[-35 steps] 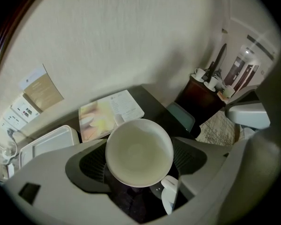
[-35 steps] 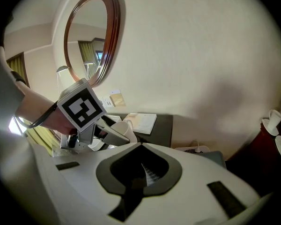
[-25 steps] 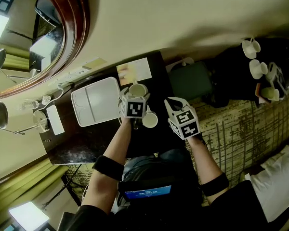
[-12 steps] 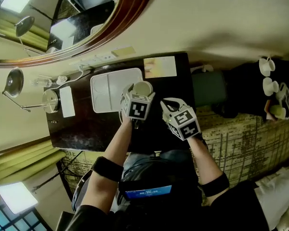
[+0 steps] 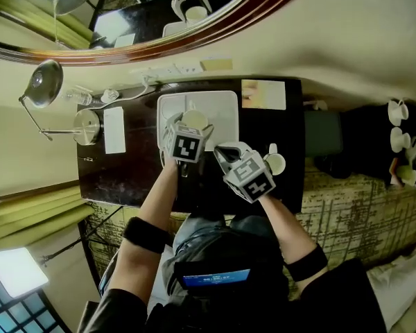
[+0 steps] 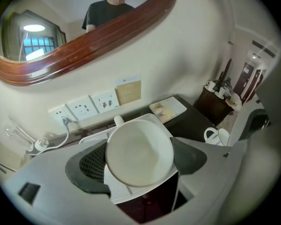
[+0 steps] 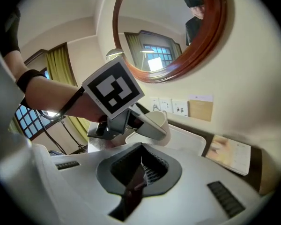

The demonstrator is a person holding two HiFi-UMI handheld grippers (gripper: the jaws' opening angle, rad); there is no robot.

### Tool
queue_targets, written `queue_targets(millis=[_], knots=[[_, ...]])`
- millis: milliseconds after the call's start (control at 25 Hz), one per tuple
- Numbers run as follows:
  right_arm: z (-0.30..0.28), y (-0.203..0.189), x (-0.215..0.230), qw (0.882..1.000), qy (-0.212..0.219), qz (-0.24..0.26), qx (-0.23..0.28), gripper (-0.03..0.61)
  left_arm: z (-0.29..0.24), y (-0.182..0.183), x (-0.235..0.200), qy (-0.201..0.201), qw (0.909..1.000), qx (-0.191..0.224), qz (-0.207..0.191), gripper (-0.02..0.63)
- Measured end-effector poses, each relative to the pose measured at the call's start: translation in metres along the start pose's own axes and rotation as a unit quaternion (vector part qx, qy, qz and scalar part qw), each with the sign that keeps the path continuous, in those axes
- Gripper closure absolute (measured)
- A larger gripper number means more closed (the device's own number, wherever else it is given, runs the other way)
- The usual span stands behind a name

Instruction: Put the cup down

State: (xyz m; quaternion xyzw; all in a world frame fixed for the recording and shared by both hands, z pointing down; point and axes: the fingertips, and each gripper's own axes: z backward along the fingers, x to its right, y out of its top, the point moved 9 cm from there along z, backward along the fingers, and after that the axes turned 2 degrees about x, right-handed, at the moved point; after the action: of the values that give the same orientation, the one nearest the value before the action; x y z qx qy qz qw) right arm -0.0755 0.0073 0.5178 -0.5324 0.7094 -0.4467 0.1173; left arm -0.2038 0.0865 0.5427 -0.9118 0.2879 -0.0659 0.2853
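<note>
A white cup hangs just above the white tray on the dark table, with my left gripper shut on it. In the left gripper view the cup fills the space between both pads, its handle pointing away from the camera. My right gripper is shut and holds nothing, close to the right of the left one. In the right gripper view its jaws meet, and beyond them the left gripper holds the cup over the tray.
A second white cup stands on the table's right part. A leaflet lies right of the tray. A round stand mirror and a white card are at the left end. Wall sockets sit behind the table.
The left gripper has carried the cup from above the dark table to above the white tray. The right gripper moved the same way. The second cup now lies to their right.
</note>
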Motion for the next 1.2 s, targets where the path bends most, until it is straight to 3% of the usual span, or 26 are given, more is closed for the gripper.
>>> queue_targets(millis=[200, 560, 1200], knots=[[-0.043, 0.024, -0.022, 1.000, 0.015, 0.019, -0.011, 0.577, 0.005, -0.007, -0.058, 0.017, 0.9998, -0.001, -0.009, 0.199], [-0.103, 0.047, -0.039, 0.997, 0.019, 0.055, -0.043, 0.577, -0.021, -0.021, -0.125, 0.009, 0.9997, -0.007, -0.023, 0.199], [-0.119, 0.048, -0.035, 0.997, 0.001, 0.049, -0.054, 0.577, -0.043, -0.028, -0.148, 0.013, 0.9995, -0.021, -0.017, 0.199]])
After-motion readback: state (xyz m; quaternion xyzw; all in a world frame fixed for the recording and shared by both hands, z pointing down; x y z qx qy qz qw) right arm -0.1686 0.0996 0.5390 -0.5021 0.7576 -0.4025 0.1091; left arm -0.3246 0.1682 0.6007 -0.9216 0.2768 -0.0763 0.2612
